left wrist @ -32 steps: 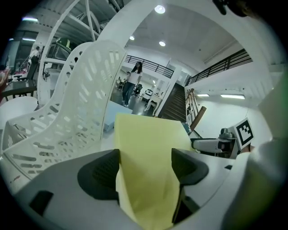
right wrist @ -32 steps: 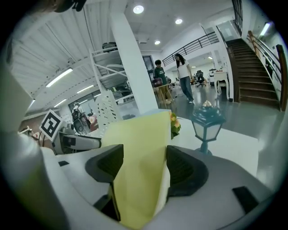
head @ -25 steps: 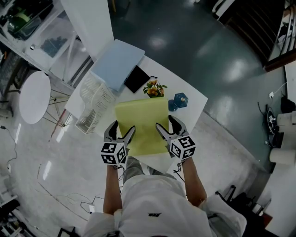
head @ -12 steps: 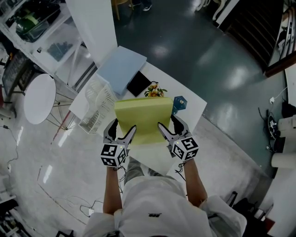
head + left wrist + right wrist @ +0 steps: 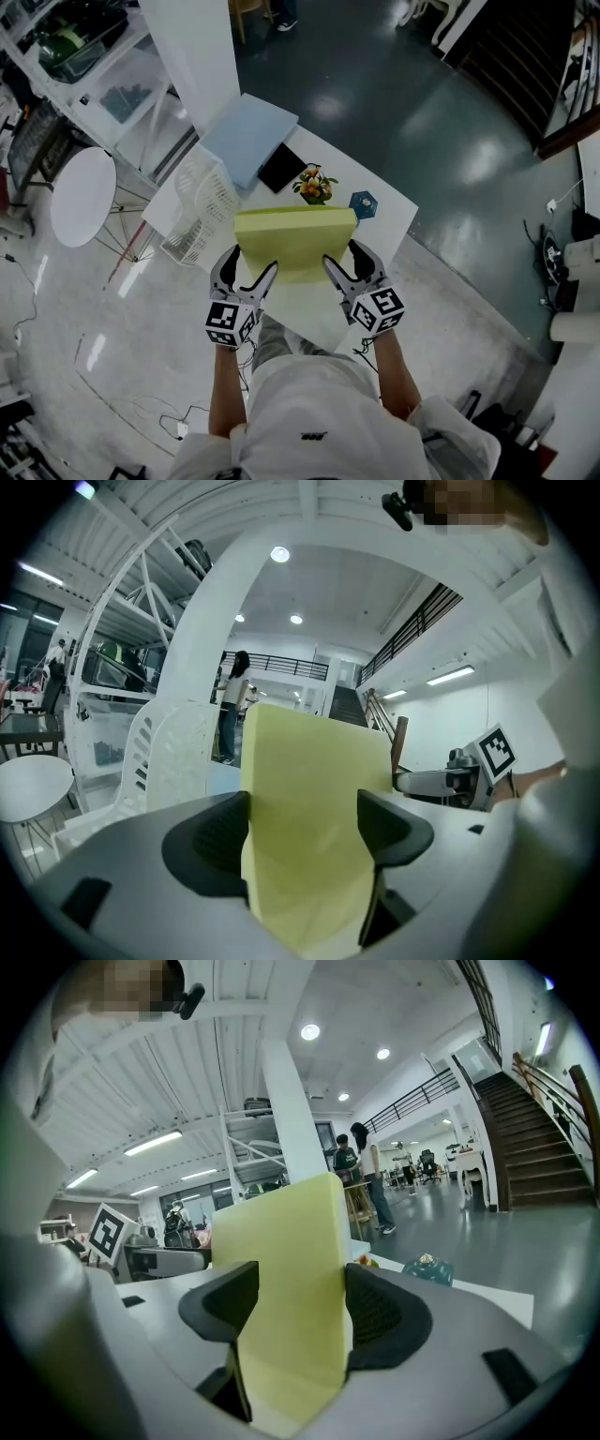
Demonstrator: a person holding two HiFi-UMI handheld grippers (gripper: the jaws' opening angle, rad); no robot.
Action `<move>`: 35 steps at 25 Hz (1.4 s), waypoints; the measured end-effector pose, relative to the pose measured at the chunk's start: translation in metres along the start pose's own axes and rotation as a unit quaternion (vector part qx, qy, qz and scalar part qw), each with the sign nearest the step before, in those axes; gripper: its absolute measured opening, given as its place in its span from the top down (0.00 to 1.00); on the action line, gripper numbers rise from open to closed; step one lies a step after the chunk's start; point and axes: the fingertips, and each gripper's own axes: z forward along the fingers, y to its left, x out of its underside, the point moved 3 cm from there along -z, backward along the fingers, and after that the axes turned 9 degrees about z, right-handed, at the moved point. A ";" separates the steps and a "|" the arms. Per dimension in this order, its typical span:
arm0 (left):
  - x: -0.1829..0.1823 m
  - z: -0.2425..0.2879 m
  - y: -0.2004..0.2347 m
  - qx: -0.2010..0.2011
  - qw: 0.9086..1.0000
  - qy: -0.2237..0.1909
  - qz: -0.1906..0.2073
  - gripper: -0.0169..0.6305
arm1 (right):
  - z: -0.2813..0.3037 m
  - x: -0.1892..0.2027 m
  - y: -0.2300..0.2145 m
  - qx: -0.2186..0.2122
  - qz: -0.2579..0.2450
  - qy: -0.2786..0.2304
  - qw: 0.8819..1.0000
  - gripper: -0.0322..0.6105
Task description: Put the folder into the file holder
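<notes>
The yellow folder (image 5: 292,239) is lifted off the white table (image 5: 398,208), its far edge tilted up. My left gripper (image 5: 248,263) is shut on its left near edge and my right gripper (image 5: 345,255) on its right near edge. In the left gripper view the folder (image 5: 309,827) stands upright and fills the gap between the pads. The right gripper view shows the folder (image 5: 281,1307) the same way; those jaws have just been closing on it. The white slotted file holder (image 5: 202,211) stands at the table's left, left of the folder, also in the left gripper view (image 5: 173,761).
Behind the folder on the table lie a pale blue folder (image 5: 248,131), a black flat item (image 5: 281,166), a small flower pot (image 5: 314,184) and a teal object (image 5: 364,202). A round white table (image 5: 82,197) stands on the floor at left. People stand far off (image 5: 370,1180).
Both grippers have risen with the yellow folder. Its far edge has swung up from lying nearly flat on the table to a steep tilt, covering more of the teal object.
</notes>
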 end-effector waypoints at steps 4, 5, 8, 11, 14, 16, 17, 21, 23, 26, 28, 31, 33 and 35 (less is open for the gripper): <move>0.005 -0.012 -0.010 0.001 1.000 -0.011 0.008 0.39 | -0.014 0.007 0.006 -0.002 -0.010 -0.008 1.000 0.50; 0.006 -0.015 -0.013 0.002 1.000 -0.013 0.010 0.39 | -0.018 0.009 0.007 -0.001 -0.015 -0.009 1.000 0.50; 0.010 -0.026 -0.023 0.005 1.000 -0.020 0.016 0.39 | -0.030 0.015 0.013 -0.005 -0.020 -0.018 1.000 0.50; 0.012 -0.033 -0.029 0.006 1.000 -0.026 0.011 0.39 | -0.040 0.018 0.016 -0.013 -0.006 -0.036 0.999 0.49; 0.009 -0.036 -0.031 0.003 0.999 -0.035 0.014 0.39 | -0.041 0.015 0.016 -0.019 -0.002 -0.050 0.999 0.49; 0.004 -0.036 -0.030 0.003 0.999 -0.043 0.019 0.39 | -0.040 0.013 0.015 -0.024 -0.006 -0.058 0.998 0.50; 0.002 -0.036 -0.030 0.003 0.999 -0.047 0.022 0.39 | -0.039 0.011 0.014 -0.026 -0.007 -0.063 0.998 0.50; -0.008 -0.031 -0.025 0.008 0.997 -0.062 0.038 0.39 | -0.036 0.000 0.010 -0.031 -0.011 -0.091 0.995 0.52; -0.005 -0.027 -0.023 0.010 0.997 -0.061 0.041 0.39 | -0.033 0.002 0.008 -0.034 -0.014 -0.096 0.995 0.53; 0.006 -0.025 -0.025 0.016 0.997 -0.057 0.047 0.39 | -0.033 0.018 0.003 -0.042 -0.028 -0.088 0.995 0.53; 0.008 -0.028 -0.028 0.018 0.997 -0.062 0.047 0.39 | -0.037 0.027 0.003 -0.042 -0.027 -0.081 0.995 0.53; 0.008 -0.033 -0.031 0.023 0.997 -0.066 0.044 0.39 | -0.045 0.034 0.005 -0.043 -0.024 -0.074 0.996 0.53; 0.010 -0.037 -0.034 0.030 0.997 -0.062 0.047 0.39 | -0.049 0.036 0.005 -0.044 -0.023 -0.071 0.996 0.54; 0.011 -0.039 -0.037 0.037 0.997 -0.057 0.048 0.39 | -0.052 0.036 0.005 -0.040 -0.021 -0.069 0.997 0.55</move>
